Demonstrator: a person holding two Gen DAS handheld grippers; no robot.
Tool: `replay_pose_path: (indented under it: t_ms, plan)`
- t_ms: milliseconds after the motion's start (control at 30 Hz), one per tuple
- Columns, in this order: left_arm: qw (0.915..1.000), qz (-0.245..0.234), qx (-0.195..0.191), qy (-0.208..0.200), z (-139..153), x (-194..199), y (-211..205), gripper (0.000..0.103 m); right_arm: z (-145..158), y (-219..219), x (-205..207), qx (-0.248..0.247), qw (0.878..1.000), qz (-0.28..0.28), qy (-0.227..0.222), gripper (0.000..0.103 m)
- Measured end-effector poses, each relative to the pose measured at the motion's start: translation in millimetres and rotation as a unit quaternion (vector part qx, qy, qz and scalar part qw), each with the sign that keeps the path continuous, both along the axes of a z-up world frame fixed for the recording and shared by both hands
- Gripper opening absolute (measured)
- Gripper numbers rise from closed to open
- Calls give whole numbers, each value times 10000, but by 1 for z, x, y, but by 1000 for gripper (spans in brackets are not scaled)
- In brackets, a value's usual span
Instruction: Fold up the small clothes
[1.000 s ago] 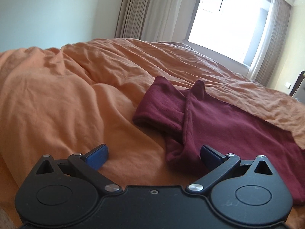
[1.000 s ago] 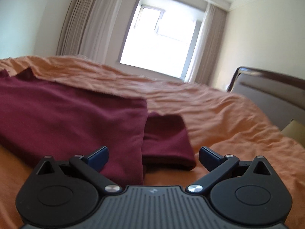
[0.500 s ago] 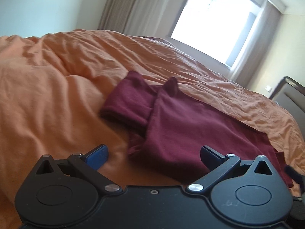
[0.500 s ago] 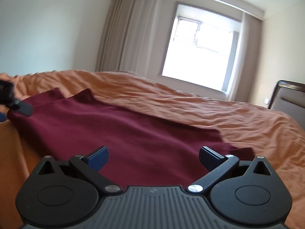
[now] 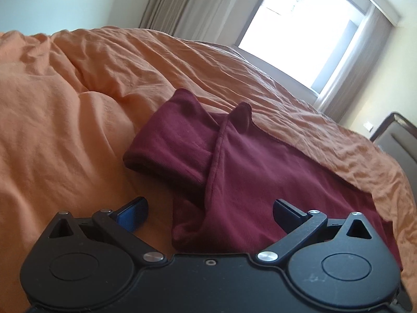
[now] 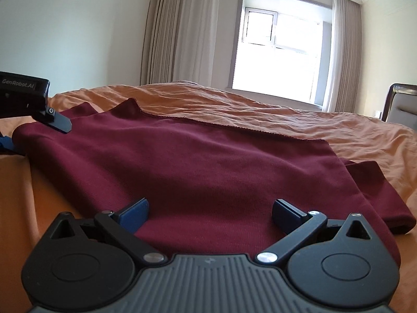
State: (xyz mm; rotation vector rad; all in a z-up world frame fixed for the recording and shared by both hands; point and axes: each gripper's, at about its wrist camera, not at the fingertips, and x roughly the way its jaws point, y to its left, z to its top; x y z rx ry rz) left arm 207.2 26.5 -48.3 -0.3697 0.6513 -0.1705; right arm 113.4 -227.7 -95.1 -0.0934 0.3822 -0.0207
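Orange bedspread under dark red garment, spread flat, partly folded; left gripper and right gripper both wide, holding nothing; next, probably pinch near edge, fold over.

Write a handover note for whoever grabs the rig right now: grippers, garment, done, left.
Left gripper: open, empty, at the near corner of the maroon garment.
Right gripper: open, empty, over the garment's near edge.
Garment lies on the orange duvet, one sleeve at each end folded in over the body.
Done: sleeves in.
Left: probably fold the body over and square it up.
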Motion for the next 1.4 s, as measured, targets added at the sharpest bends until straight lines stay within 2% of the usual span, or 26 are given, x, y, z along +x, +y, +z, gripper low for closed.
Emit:
replay_pose_path:
  t_ms: [100, 167, 233, 367, 500, 633, 767, 967, 1067, 1233, 1400]
  plan:
    - [9999, 151, -36, 24, 1, 6, 3, 76, -2, 2, 0, -50, 10000, -24, -57, 103]
    - [9997, 222, -59, 32, 2, 10, 4, 51, -3, 4, 0, -91, 9999, -45, -95, 103]
    - [9997, 146, -190, 39, 4, 14, 5, 42, -4, 5, 0, -107, 9999, -54, -122, 103]
    - [9994, 222, -218, 168, 1, 22, 5, 48, -4, 5, -2, -84, 9999, -51, -130, 103]
    - [9986, 306, -316, 278, -4, 27, 7, 48, -4, 5, -2, -80, 9999, -52, -136, 103]
    - [9980, 408, -357, 334, 1, 28, 6, 39, -4, 5, -3, -68, 9999, -46, -130, 103]
    - [9990, 333, -167, 230, 9, 27, -2, 23, -1, 4, -2, -46, 10000, -27, -76, 103]
    - [9990, 38, 378, -222, 35, 19, -22, 20, 11, -3, 2, 175, 9997, 74, 143, 103]
    - [9968, -206, 615, -475, 53, 18, -37, 20, 21, -12, -5, 390, 9991, 124, 75, 103]
    - [9885, -747, 1015, -840, 83, 19, -82, 19, 35, -29, -32, 219, 9997, 96, -97, 103]
    - [9681, -1605, 1466, -1247, 105, 7, -152, 19, 42, -50, -66, -104, 9998, -116, -140, 103]
